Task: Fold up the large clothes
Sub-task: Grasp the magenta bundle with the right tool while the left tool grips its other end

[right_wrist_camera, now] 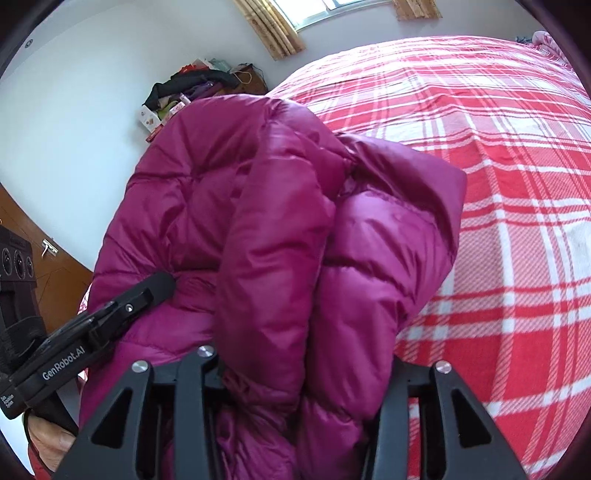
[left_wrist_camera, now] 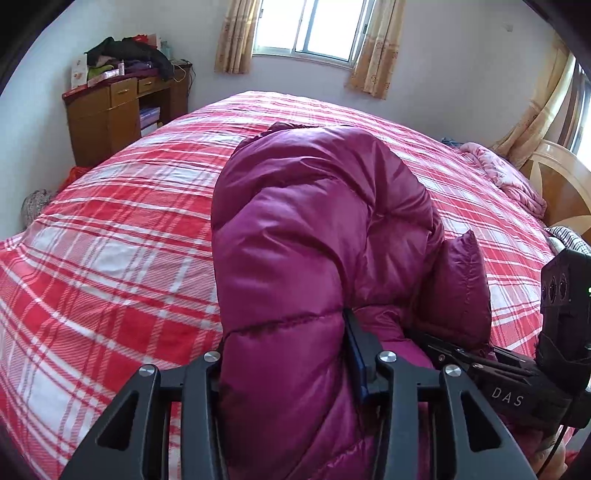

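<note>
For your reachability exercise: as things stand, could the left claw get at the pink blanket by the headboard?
Probably not directly. The left claw is shut on the magenta puffer jacket, and the pink blanket lies far across the bed.

Glossy magenta quilted down jacket (left_wrist_camera: 317,236) on a red-and-white plaid bedspread (left_wrist_camera: 122,236); black grippers; brown wooden cabinet (left_wrist_camera: 110,118); beige curtains (left_wrist_camera: 373,48).

A wide bed (left_wrist_camera: 122,229) is lying under a red-and-white plaid cover, taking up most of the room below the window (left_wrist_camera: 314,26). A magenta puffer jacket (left_wrist_camera: 314,229) is bulging up at the bed's middle, apparently resting partly on the cover, and a crumpled pink blanket (left_wrist_camera: 509,177) is lying at the bed's far right edge, beside the wooden headboard (left_wrist_camera: 561,181).
</note>
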Motion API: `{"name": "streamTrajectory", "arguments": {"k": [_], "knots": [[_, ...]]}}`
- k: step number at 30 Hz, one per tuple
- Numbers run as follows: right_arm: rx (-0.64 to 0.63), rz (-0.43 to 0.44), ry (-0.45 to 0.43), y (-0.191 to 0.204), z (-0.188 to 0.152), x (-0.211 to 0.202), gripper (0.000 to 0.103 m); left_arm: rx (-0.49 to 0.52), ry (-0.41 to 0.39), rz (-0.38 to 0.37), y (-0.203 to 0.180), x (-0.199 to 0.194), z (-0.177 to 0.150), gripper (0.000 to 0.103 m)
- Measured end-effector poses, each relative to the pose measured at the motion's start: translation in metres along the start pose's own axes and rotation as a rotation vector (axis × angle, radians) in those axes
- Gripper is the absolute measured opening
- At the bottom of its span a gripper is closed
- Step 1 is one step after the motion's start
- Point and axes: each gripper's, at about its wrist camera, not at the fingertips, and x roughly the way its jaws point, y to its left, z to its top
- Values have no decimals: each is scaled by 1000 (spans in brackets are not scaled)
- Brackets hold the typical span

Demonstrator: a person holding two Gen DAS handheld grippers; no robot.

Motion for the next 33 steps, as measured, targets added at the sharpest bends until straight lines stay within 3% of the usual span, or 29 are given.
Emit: {"name": "streamTrajectory", "arguments": {"k": [7, 16, 26, 33], "knots": [[-26, 23, 14, 21, 3, 11, 39, -18, -27, 33, 21, -23, -9, 43], [-151, 91, 65, 87, 15, 51, 36, -117, -84, 107, 83, -60, -20, 42], [-400, 184, 81, 199, 44, 120, 35, -294, -180, 259, 188, -102, -14, 42], [-496, 215, 71, 247, 70, 180, 34, -361, -200, 372, 236, -92, -1, 42]]}}
